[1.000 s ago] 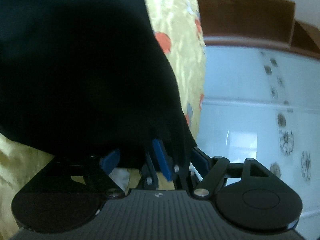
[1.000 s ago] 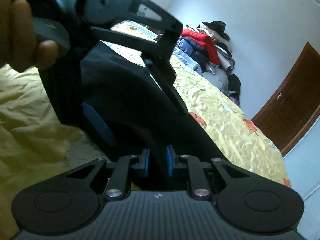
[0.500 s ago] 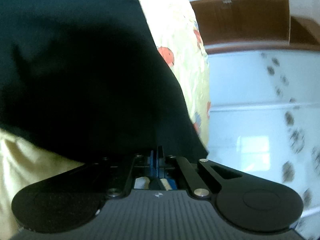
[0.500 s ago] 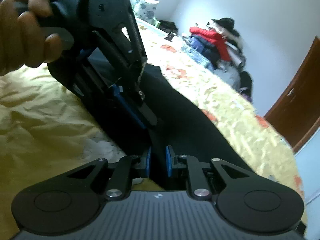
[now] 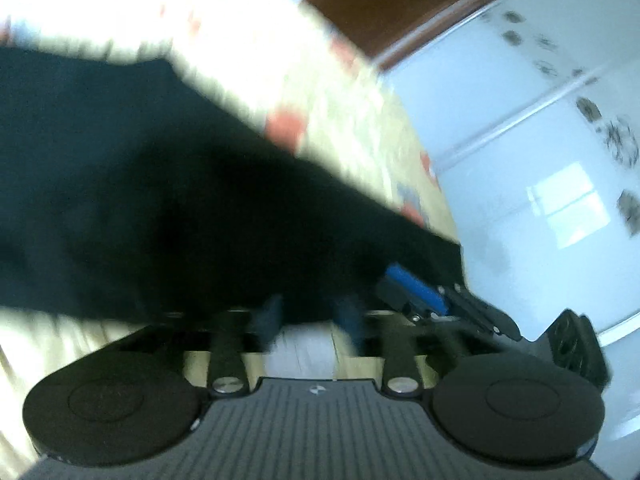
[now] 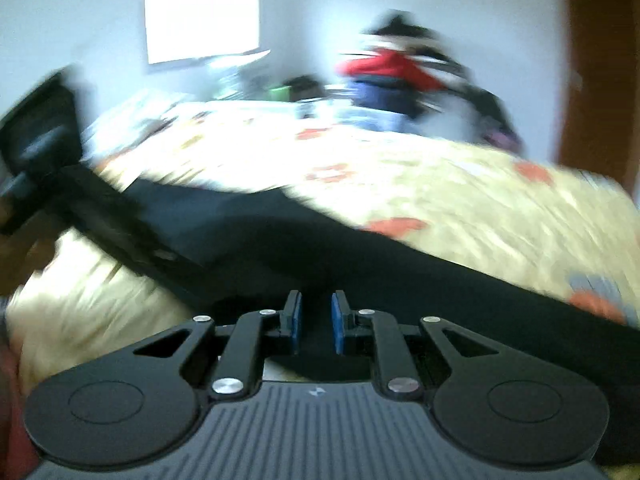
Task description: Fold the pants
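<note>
The black pants lie stretched over a yellow flowered bedspread. Both views are blurred by motion. My left gripper has its blue pads closed on the near edge of the pants. The right gripper's blue pad and linkage show at the right of the left wrist view, also at the cloth edge. In the right wrist view the pants run across the bed, and my right gripper is shut on their near edge. The left gripper's black body shows at the far left.
The yellow bedspread covers the bed. A pile of clothes lies at its far end, under a bright window. A brown door stands at right. A white tiled wall and brown wood sit beyond the bed.
Both grippers have swung fast with the pants edge; the views have rotated and blurred. The two grippers have moved apart, and the pants now lie stretched out flatter between them.
</note>
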Available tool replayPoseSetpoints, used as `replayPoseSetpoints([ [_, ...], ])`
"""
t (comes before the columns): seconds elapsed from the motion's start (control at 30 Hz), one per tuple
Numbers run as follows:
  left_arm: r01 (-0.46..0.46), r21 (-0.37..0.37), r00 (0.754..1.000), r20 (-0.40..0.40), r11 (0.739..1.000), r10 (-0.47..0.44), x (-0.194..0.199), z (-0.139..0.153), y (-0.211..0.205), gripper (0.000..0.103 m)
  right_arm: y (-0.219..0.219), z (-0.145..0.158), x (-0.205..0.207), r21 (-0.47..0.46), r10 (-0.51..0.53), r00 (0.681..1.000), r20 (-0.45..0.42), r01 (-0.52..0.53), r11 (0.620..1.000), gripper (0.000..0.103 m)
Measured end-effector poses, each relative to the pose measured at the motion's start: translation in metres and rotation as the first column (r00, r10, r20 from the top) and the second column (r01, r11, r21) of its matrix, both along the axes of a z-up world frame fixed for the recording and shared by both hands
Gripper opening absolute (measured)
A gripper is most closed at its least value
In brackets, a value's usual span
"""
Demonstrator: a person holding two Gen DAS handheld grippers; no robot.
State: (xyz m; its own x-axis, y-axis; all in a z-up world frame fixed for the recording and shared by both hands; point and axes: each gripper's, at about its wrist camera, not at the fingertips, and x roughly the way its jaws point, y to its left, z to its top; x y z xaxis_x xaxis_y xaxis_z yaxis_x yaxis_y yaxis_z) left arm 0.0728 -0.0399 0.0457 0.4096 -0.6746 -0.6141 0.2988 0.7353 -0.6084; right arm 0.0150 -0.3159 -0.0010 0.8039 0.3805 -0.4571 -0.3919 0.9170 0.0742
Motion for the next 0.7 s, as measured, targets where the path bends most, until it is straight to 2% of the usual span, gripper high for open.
replayPoseSetpoints([
  [0.03,-0.011,0.064,0.995,0.104,0.998,0.005,0.002,0.011,-0.006,0.077,-0.006,-0.001,0.009,0.023,-0.059,0.998,-0.023,0.06,0.998,0.016],
  [0.07,-0.048,0.148,0.975,0.221,0.988,0.014,0.004,0.02,-0.013,0.089,-0.009,-0.004,0.016,0.036,-0.119,0.992,-0.045,0.12,0.992,0.016],
  [0.1,-0.098,0.241,0.947,0.322,0.965,0.015,0.006,0.025,-0.023,0.092,-0.012,-0.007,0.024,0.046,-0.154,0.986,-0.065,0.157,0.987,0.017],
  [0.13,-0.143,0.34,0.912,0.41,0.93,-0.009,0.009,0.027,-0.032,0.092,-0.012,-0.011,0.03,0.054,-0.164,0.983,-0.08,0.169,0.984,0.024],
  [0.17,-0.174,0.441,0.878,0.475,0.881,-0.064,0.014,0.024,-0.045,0.093,-0.01,-0.014,0.035,0.055,-0.167,0.982,-0.089,0.173,0.983,0.029],
  [0.23,-0.153,0.601,0.848,0.488,0.784,-0.209,0.025,0.01,-0.068,0.089,-0.001,-0.022,0.041,0.022,-0.163,0.981,-0.107,0.166,0.986,0.069],
  [0.27,-0.123,0.642,0.845,0.467,0.757,-0.26,0.029,0.002,-0.079,0.084,0.003,-0.025,0.042,-0.018,-0.144,0.983,-0.117,0.143,0.99,0.076],
  [0.33,-0.005,0.695,0.856,0.375,0.719,-0.356,0.022,-0.02,-0.074,0.076,0.017,-0.034,0.035,-0.14,-0.088,0.986,-0.143,0.068,0.988,0.08],
  [0.37,0.035,0.702,0.86,0.341,0.711,-0.379,0.01,-0.032,-0.064,0.073,0.023,-0.035,0.028,-0.191,-0.055,0.99,-0.133,0.029,0.981,0.08],
  [0.4,0.02,0.688,0.851,0.369,0.725,-0.373,0.002,-0.035,-0.062,0.073,0.022,-0.033,0.026,-0.193,-0.032,0.986,-0.165,-0.001,0.981,0.08],
  [0.47,0.055,0.691,0.842,0.356,0.721,-0.406,-0.014,-0.037,-0.047,0.072,0.018,-0.027,0.03,-0.187,0.02,0.969,-0.245,-0.067,0.98,0.082],
  [0.53,0.109,0.691,0.842,0.318,0.715,-0.435,-0.012,-0.039,-0.045,0.072,0.021,-0.024,0.024,-0.283,0.079,0.961,-0.265,-0.156,0.946,0.082],
  [0.6,0.16,0.686,0.834,0.291,0.71,-0.469,-0.016,-0.034,-0.038,0.062,0.012,-0.015,0.023,-0.225,0.107,0.956,-0.273,-0.172,0.959,0.083],
  [0.63,0.168,0.669,0.833,0.296,0.724,-0.467,-0.018,-0.028,-0.034,0.059,0.005,-0.009,0.024,-0.165,0.112,0.96,-0.255,-0.158,0.974,0.087],
  [0.67,0.162,0.644,0.835,0.315,0.748,-0.452,-0.02,-0.021,-0.032,0.059,-0.003,-0.003,0.026,-0.1,0.1,0.969,-0.225,-0.125,0.987,0.093],
  [0.7,0.141,0.617,0.836,0.345,0.774,-0.427,-0.016,-0.017,-0.029,0.062,-0.008,0.0,0.028,-0.046,0.07,0.978,-0.197,-0.081,0.996,0.103],
])
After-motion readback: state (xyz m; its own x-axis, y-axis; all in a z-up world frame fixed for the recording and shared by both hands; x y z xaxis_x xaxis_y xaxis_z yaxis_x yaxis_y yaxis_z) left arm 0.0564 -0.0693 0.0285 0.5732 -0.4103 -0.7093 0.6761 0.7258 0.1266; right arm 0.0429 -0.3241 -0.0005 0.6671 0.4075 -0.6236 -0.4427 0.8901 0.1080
